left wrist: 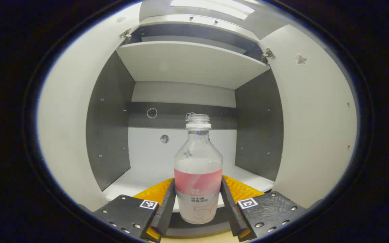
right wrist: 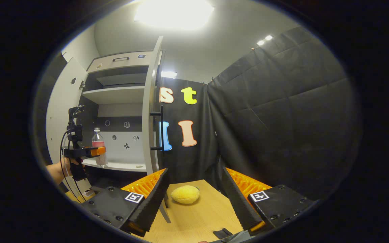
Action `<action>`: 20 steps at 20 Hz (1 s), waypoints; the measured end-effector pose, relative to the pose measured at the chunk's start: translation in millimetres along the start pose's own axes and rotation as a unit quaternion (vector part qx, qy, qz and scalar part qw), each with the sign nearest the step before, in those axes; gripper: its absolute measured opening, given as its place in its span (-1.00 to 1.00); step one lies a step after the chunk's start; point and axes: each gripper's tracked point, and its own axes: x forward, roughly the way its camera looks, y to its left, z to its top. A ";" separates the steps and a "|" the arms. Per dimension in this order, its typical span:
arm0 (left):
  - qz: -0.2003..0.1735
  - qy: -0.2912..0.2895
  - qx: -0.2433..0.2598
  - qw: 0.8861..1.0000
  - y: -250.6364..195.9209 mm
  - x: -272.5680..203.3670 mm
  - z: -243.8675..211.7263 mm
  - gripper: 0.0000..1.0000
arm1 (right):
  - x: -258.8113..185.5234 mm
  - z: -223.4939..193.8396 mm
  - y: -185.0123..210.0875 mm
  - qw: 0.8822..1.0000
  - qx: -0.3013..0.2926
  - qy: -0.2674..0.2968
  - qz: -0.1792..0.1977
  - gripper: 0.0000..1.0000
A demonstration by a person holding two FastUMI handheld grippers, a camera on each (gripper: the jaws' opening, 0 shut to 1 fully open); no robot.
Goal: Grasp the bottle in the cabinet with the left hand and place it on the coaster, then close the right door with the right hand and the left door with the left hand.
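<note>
A clear bottle (left wrist: 198, 184) with a pink label and no cap stands at the front edge of the cabinet's lower shelf (left wrist: 137, 179). My left gripper (left wrist: 198, 182) is shut on it, one black pad pressing on each side of the label. In the right gripper view the same bottle (right wrist: 98, 143) stands in the open cabinet with the left gripper (right wrist: 95, 152) around it, held by a hand (right wrist: 57, 170). My right gripper (right wrist: 194, 172) hangs open over the wooden table (right wrist: 198, 216) with nothing between its fingers.
Both cabinet doors stand open: the left door (left wrist: 66, 125) and the right door (left wrist: 316, 128), whose edge (right wrist: 151, 111) carries a black handle (right wrist: 161, 128). A yellow rounded object (right wrist: 185, 194) lies on the table. A small flat black piece (right wrist: 222, 233) sits near the table's front.
</note>
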 end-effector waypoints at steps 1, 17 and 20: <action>0.001 0.000 0.001 1.000 -1.8 -9.6 -1.7 0.41 | -3.2 -0.1 -0.2 1.000 0.000 0.001 0.007 0.86; 0.015 0.017 -0.007 1.000 -29.5 -144.2 -61.3 0.41 | -38.6 0.3 -8.4 0.996 0.000 0.010 0.094 0.96; 0.023 0.027 -0.003 0.999 -31.9 -163.0 -84.2 0.41 | -45.6 -1.5 -13.5 0.995 -0.007 0.012 0.101 0.86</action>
